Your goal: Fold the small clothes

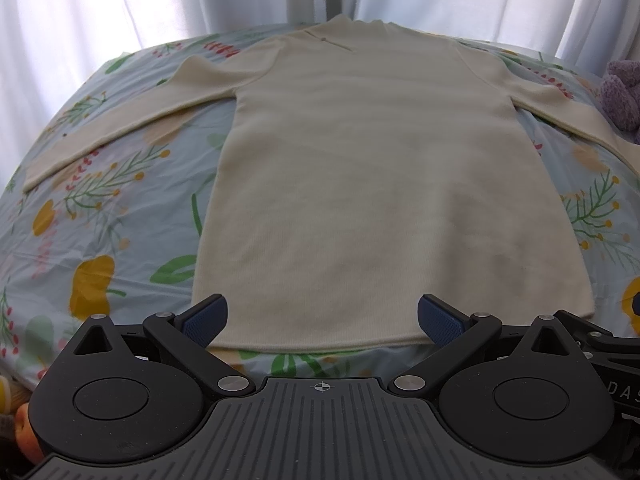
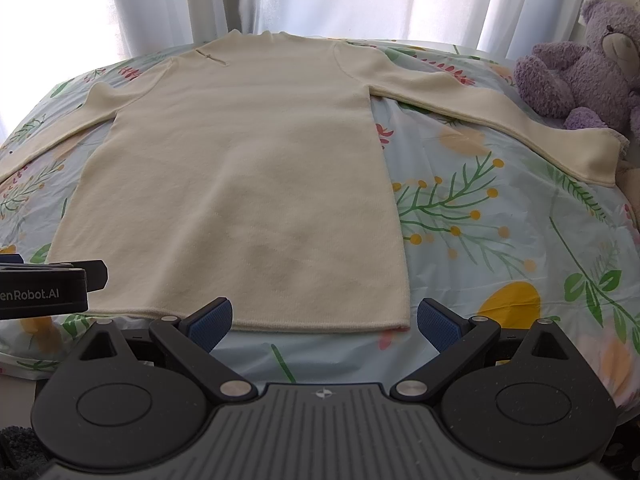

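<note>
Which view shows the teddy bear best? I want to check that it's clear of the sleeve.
The right wrist view: the bear shows nearly whole, beside the sleeve. The left wrist view catches only a purple scrap at its edge.

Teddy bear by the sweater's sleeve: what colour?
Purple teddy bear; clearest in the right wrist view, beside the cream sweater sleeve.

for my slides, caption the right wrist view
Open right gripper at the hem of a flat cream sweater, purple teddy bear beside it.

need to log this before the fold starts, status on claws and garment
Left claw open, right claw open, both empty at the hem. Cream sweater flat on floral sheet, sleeves spread. Purple teddy bear next to the right cuff.
</note>
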The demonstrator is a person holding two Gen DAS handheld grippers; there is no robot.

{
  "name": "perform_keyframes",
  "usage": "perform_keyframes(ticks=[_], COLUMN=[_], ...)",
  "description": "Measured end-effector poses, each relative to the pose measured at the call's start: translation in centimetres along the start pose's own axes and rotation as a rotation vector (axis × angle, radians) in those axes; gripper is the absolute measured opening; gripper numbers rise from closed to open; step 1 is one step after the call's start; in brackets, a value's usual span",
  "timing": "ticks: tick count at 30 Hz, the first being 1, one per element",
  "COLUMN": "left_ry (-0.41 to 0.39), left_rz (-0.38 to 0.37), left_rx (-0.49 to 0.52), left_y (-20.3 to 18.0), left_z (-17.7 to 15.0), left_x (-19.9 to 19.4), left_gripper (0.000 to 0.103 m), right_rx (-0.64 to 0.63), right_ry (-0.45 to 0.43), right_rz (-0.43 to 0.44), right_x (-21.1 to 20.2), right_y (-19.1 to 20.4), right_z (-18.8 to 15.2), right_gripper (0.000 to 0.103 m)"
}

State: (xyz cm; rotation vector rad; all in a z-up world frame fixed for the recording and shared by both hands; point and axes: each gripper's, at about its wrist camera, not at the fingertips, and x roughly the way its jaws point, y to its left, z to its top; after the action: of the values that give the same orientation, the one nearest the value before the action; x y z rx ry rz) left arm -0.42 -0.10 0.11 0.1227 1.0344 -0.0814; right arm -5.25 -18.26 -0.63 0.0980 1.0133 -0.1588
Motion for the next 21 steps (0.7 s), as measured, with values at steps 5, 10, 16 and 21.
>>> perform_keyframes(ticks=[5, 10, 16, 21], left_ry=[0.000, 0.000, 0.001, 0.000], left_rz=[-0.002, -0.001, -0.001, -0.001], left_rx=[-0.001, -0.003, -0.004, -0.005], left_y=[-0.06, -0.04, -0.03, -0.07], left_z=[-0.12, -0.09, -0.09, -0.11], left_x=[-0.07, -0.06, -0.10, -0.16], left_gripper=[0.103, 0.103, 0.103, 0.103], right_rx=[0.001, 0.001, 0.005, 0.005], right_ry=[0.000, 0.000, 0.000, -0.001], right_rz=[0.000, 0.000, 0.003, 0.003], right_x=[0.01, -0.03, -0.03, -0.02], right_y=[-0.02, -0.05, -0.13, -0.09], right_z=[-0.03, 0.00, -0.06, -0.06], right_gripper=[0.099, 0.099, 0.099, 0.099])
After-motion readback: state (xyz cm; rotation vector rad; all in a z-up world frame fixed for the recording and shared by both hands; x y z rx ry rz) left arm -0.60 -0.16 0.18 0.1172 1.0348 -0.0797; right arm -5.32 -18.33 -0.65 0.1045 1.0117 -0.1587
